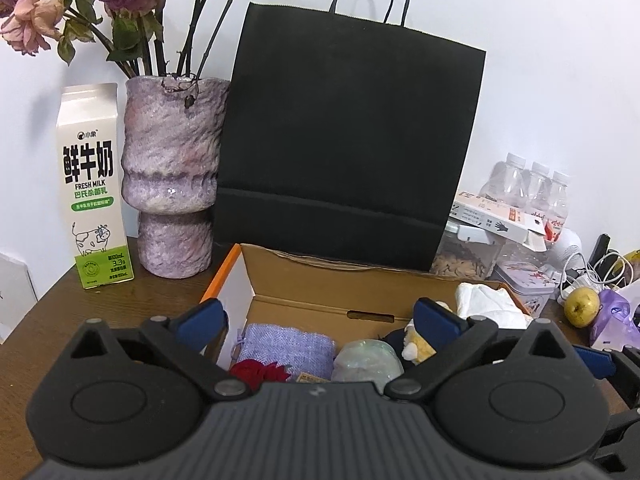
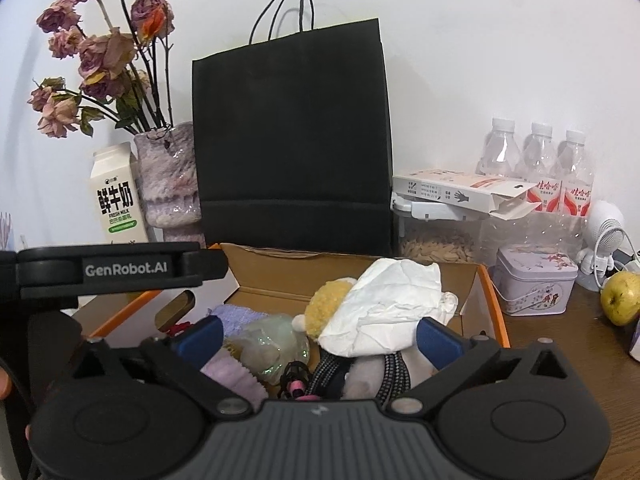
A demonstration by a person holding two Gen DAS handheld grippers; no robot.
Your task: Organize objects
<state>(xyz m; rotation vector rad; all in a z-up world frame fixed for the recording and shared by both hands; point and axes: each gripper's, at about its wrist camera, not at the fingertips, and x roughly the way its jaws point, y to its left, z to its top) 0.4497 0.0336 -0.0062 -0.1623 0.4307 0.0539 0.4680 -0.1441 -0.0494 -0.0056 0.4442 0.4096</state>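
An open cardboard box (image 1: 340, 280) with orange edges sits on the wooden table. It holds a lilac woven pouch (image 1: 288, 346), a red item (image 1: 258, 372), an iridescent pouch (image 1: 368, 360), a yellow plush toy (image 2: 328, 300), crumpled white paper (image 2: 388, 304) and a braided black cord (image 2: 332, 368). My left gripper (image 1: 320, 320) hovers over the box's left half, jaws wide open and empty. My right gripper (image 2: 318, 334) hovers over the right half, also open, with the paper and plush lying between its blue pads untouched. The left gripper's body (image 2: 108, 270) shows beside it.
A tall black paper bag (image 1: 348, 140) stands right behind the box. A purple vase (image 1: 172, 168) with dried roses and a milk carton (image 1: 94, 184) stand at the back left. On the right are water bottles (image 2: 536, 160), a seed container (image 2: 436, 248), a tin (image 2: 536, 284) and an apple (image 2: 620, 296).
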